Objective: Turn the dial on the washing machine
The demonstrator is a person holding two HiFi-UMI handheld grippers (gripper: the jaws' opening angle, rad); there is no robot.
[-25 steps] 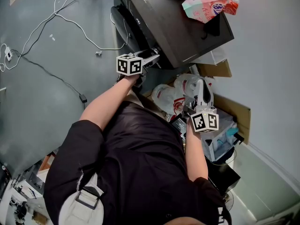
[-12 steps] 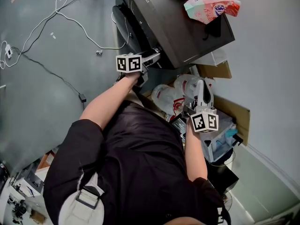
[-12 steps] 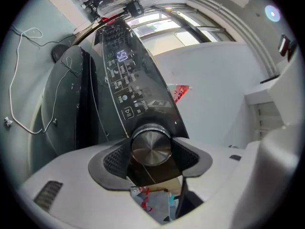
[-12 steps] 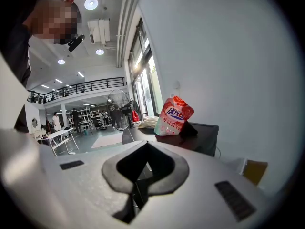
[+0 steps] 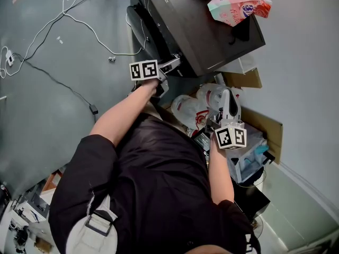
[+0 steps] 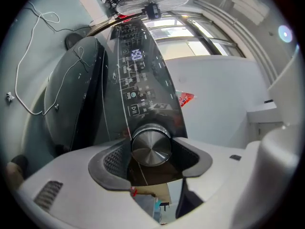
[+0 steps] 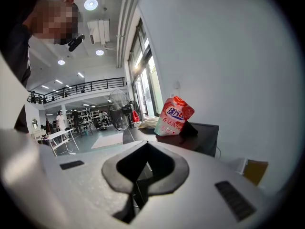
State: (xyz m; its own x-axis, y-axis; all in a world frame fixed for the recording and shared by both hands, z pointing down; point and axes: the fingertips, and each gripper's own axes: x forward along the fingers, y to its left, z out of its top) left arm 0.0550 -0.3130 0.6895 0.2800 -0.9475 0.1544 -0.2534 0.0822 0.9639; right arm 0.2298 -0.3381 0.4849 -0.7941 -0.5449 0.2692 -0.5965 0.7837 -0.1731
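The left gripper [image 5: 170,65] was clenched on the dial [image 6: 151,146], its dark pads [image 6: 108,163] pressing the brushed-metal knob from either side, and the dial sat at the near end of the washing machine's glossy control panel [image 6: 143,87]. To turn it well, the wrist probably had to roll about the knob's own axis rather than sweep sideways, since a sideways pull on smooth metal would likely make the pads slip off. The squeeze needed to stay firm and even, with the jaws kept square to the panel. Just beyond the dial lay the touch symbols [image 6: 135,110], which the jaw tips were best kept clear of. Farther up the panel the lit display [image 6: 137,56] offered the likeliest check that each click had registered. The right gripper [image 7: 144,168] had its jaws pressed together on nothing, well apart from the panel, and pointed toward the pink pouch [image 7: 174,116] on the machine's top; it seemed best left idle there
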